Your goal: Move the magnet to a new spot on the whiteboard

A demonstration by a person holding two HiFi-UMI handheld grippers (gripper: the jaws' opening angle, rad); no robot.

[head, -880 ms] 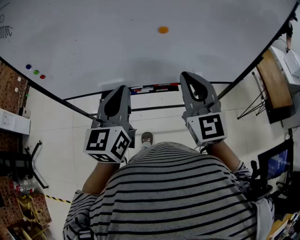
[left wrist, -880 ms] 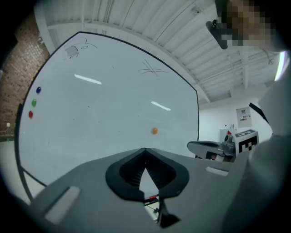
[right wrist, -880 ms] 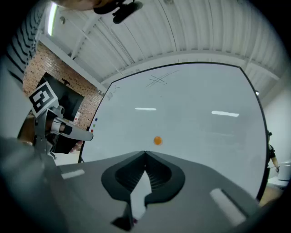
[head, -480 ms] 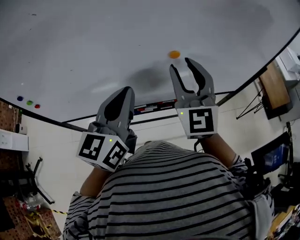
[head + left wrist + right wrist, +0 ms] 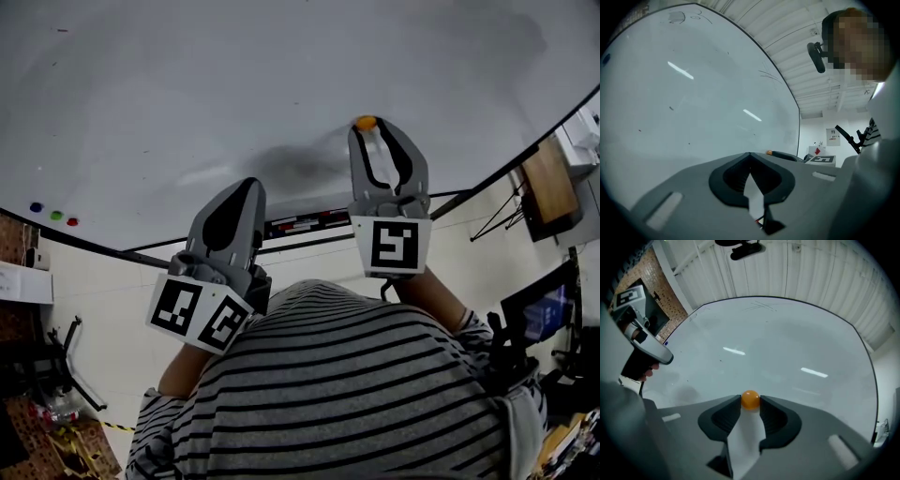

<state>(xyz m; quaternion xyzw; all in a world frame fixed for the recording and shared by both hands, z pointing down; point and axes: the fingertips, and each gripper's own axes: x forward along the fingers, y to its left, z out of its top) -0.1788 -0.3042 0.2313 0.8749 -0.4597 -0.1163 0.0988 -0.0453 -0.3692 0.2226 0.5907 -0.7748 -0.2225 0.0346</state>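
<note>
A small round orange magnet (image 5: 366, 123) (image 5: 750, 399) sticks to the large whiteboard (image 5: 234, 84). My right gripper (image 5: 371, 126) (image 5: 750, 401) is raised to the board, and its two fingertips touch the magnet from either side. It is shut on the magnet. My left gripper (image 5: 246, 187) (image 5: 750, 154) hangs lower and left, short of the board, shut with nothing between its tips. In the left gripper view the magnet (image 5: 768, 152) peeks over the gripper's body at the right.
Three small magnets, blue (image 5: 36, 207), green (image 5: 56, 215) and red (image 5: 72, 221), sit at the board's lower left. A marker tray (image 5: 305, 223) runs under the board's bottom edge. A wooden table (image 5: 544, 183) stands at the right. Brick wall and clutter at the left.
My right gripper has risen up the board, opened, and now holds the orange magnet between its tips. The left gripper has barely moved.
</note>
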